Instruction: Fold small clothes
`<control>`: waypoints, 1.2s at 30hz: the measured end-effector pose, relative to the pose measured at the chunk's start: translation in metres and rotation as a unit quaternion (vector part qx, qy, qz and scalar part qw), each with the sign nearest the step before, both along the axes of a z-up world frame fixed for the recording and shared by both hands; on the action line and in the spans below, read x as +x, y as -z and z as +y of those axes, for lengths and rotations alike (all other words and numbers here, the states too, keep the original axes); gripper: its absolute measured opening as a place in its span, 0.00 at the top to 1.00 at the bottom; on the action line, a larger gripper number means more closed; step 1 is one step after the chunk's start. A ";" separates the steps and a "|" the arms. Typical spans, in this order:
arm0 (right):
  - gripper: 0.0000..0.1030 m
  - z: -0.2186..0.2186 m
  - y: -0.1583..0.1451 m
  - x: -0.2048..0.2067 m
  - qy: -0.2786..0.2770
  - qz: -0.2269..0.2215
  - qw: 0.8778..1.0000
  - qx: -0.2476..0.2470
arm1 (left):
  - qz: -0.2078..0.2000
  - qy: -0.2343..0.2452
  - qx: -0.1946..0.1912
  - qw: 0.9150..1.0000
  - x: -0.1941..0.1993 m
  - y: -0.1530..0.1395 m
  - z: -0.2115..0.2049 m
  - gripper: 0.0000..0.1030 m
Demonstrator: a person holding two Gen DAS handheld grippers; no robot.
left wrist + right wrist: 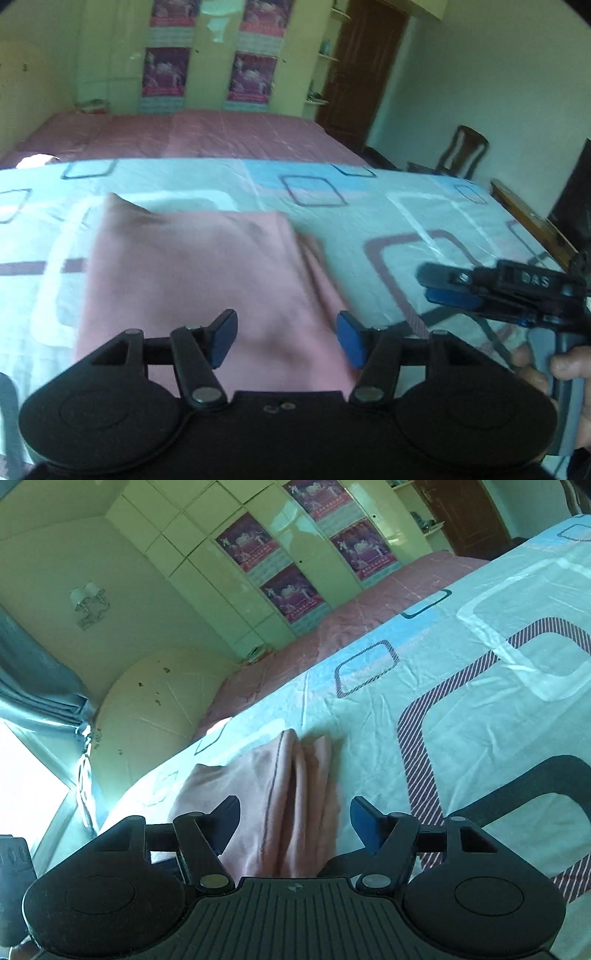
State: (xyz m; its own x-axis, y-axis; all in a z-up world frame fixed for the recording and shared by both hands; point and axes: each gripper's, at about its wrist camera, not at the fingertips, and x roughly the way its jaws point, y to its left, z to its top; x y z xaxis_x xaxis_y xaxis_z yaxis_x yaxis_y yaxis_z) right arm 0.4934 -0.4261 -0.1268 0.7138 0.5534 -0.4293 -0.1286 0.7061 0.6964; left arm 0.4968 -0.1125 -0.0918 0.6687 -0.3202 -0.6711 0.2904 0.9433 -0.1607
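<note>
Pink garment (pixel 207 280) lies folded flat on the bed (pixel 424 221); left hand-held gripper (pixel 286 341) and right hand-held gripper (pixel 295 821) both empty, jaws apart, apparently released for the next fold.

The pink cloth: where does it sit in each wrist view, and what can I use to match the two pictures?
Left wrist view: the pink cloth fills the lower centre, lying folded on the patterned bedsheet, just beyond the open left tool.
Right wrist view: it lies at lower centre, seen tilted, between the fingers of the open right tool.
Shared landmark: the wardrobe posters.
</note>
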 end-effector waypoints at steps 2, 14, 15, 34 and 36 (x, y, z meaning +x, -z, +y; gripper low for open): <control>0.50 0.014 0.003 0.008 -0.026 0.003 1.000 0.016 | 0.002 -0.031 0.045 0.998 0.014 -0.002 0.021 0.50; 0.52 0.075 0.029 0.042 -0.079 0.054 0.995 -0.035 | 0.061 -0.104 0.059 0.991 0.042 0.025 0.087 0.48; 0.52 0.077 0.030 0.043 -0.079 0.056 0.995 -0.038 | 0.062 -0.103 0.053 0.991 0.042 0.027 0.090 0.48; 0.52 0.111 0.036 0.054 -0.068 0.083 0.987 -0.119 | 0.056 -0.073 -0.095 0.991 0.051 0.038 0.144 0.56; 0.52 0.116 0.038 0.058 -0.069 0.092 0.985 -0.125 | 0.064 -0.068 -0.100 0.991 0.056 0.040 0.148 0.56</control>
State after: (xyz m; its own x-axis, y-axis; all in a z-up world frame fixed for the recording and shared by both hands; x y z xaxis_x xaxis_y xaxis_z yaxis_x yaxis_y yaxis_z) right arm 0.5517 -0.3104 -0.1648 0.5367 0.5000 -0.6796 -0.1235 0.8434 0.5229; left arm 0.5523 0.0351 -0.1315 0.6283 -0.3686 -0.6851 0.1286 0.9177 -0.3759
